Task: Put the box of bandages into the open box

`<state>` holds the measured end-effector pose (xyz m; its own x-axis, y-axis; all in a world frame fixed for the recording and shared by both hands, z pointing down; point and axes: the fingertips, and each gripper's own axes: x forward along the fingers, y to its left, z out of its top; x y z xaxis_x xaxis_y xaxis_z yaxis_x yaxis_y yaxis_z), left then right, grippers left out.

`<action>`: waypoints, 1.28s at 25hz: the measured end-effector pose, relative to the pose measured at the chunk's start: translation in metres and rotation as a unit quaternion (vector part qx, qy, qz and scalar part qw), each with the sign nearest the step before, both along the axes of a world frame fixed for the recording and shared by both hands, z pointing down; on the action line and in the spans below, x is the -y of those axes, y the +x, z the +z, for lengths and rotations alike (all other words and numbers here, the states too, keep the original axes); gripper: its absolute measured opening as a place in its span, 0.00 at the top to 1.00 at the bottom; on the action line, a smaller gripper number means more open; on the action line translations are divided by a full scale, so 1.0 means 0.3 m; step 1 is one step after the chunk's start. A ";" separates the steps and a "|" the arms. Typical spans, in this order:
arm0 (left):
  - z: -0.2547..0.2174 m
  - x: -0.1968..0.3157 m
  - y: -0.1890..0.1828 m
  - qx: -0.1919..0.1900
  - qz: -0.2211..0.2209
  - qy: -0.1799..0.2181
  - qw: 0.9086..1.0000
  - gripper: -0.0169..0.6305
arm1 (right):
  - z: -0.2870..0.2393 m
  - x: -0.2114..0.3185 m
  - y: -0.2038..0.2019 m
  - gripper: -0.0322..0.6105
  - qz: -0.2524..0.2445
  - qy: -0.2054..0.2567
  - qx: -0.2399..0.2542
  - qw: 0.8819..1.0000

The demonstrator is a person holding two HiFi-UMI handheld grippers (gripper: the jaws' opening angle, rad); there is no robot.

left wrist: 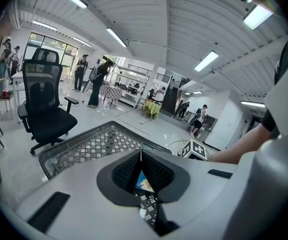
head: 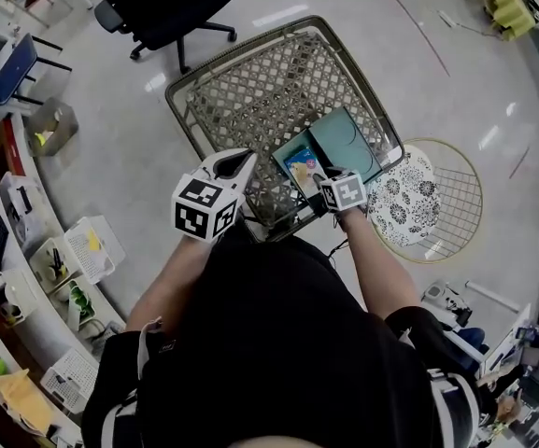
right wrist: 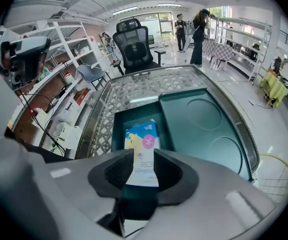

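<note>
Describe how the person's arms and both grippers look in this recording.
The left gripper and right gripper are pale grey moulded shells with black ribbed pads lining the jaws. Each carries a white cube with black square markers. The person wears a black top whose sleeves have white stripes, forearms bare.

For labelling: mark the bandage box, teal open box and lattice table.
Colourful cardboard bandage box (right wrist: 143,139): right gripper view, printed top.
Teal open box (right wrist: 203,124): right gripper view, lid.
Metal lattice table (head: 250,91): head view, top.
</note>
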<state>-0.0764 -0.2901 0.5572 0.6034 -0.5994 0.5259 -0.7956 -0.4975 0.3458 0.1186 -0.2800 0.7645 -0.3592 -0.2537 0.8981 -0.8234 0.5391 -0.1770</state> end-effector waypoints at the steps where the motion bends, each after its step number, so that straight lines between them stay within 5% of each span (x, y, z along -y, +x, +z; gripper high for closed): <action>1: -0.002 -0.003 0.006 -0.001 0.000 0.000 1.000 0.95 | -0.005 0.000 0.010 0.74 0.004 0.002 0.001 1.000; 14: -0.058 0.030 0.012 0.000 0.007 0.018 1.000 0.95 | -0.055 0.001 0.051 0.76 0.088 0.011 0.045 0.995; 19: -0.076 0.081 -0.040 0.016 0.041 0.040 0.998 0.95 | -0.205 0.088 0.020 0.77 0.162 0.062 0.118 0.978; 26: -0.158 0.183 -0.058 0.008 0.080 0.077 0.994 0.95 | -0.441 0.099 0.026 0.77 0.205 0.141 0.139 0.959; 32: -0.229 0.195 -0.020 -0.005 0.063 0.101 0.993 0.95 | -0.633 0.064 0.127 0.77 0.220 0.210 0.156 0.940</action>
